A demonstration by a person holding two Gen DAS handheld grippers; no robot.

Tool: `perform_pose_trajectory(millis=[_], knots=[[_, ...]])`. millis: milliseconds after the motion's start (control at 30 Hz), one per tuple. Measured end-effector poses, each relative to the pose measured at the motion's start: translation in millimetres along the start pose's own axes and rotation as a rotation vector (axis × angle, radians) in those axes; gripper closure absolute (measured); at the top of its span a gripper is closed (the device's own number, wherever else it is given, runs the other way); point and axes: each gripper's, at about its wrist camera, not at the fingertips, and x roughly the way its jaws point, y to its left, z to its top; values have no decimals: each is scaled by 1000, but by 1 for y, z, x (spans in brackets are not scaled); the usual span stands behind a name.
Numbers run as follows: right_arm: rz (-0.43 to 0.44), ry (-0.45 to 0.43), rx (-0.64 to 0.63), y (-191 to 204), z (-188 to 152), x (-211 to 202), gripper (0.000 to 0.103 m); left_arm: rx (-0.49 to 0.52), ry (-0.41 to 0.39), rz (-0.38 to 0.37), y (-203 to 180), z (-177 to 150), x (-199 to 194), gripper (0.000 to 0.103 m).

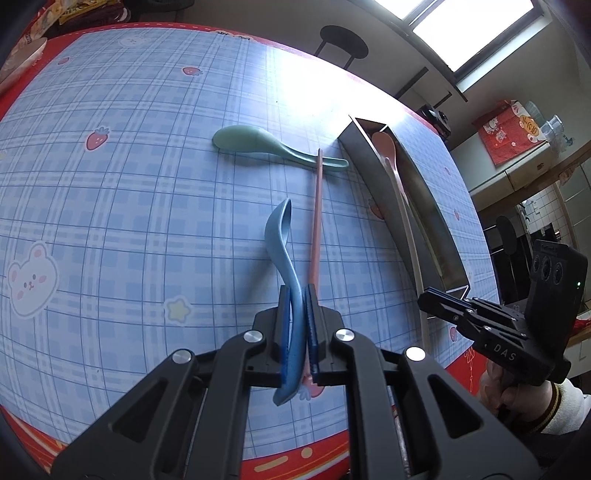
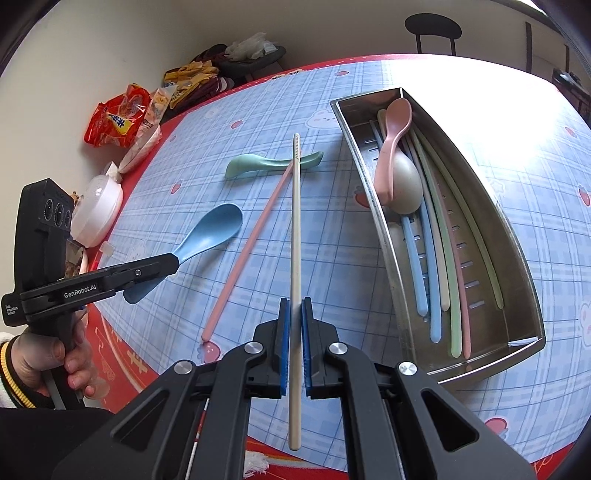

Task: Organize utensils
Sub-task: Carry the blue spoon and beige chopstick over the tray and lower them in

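My left gripper [image 1: 296, 291] is shut on the handle of a blue spoon [image 1: 281, 236], held above the table; it also shows in the right wrist view [image 2: 212, 232]. My right gripper [image 2: 294, 302] is shut on a beige chopstick [image 2: 295, 221], pointing forward. A pink chopstick [image 1: 316, 218] lies on the table with its tip on the handle of a green spoon [image 1: 251, 142]. A steel tray [image 2: 517, 288] at the right holds a pink spoon [image 2: 393, 136], a beige spoon [image 2: 406, 184] and several coloured chopsticks.
Snack bags [image 2: 118, 118] and a white lidded bowl [image 2: 98, 206] crowd the table's far left edge. A black stool [image 2: 433, 27] stands beyond the table. The blue plaid tablecloth [image 1: 110, 203] has a red border.
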Motion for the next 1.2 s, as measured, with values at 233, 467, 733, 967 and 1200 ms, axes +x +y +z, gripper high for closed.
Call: perform_pose_trajectory(millis=[233,467,733,967,1200], knots=[[2,2,-7,3,-1,2,97,-10,-8,3,4,1,-3,91],[-1,-8,1,3,3,0,97,-10,-29,5,6,8,-12,91],[6,-27,21,-1,2,-4,97,-13,-51,3,3,16,-22,91],[-10,-68,10,-10,15,-22,97,-3,-70,-18,-12,40,-28,91],[-82,-89,15,-43,41,-37,97,46,-74,-94,-57,82,-10,91]])
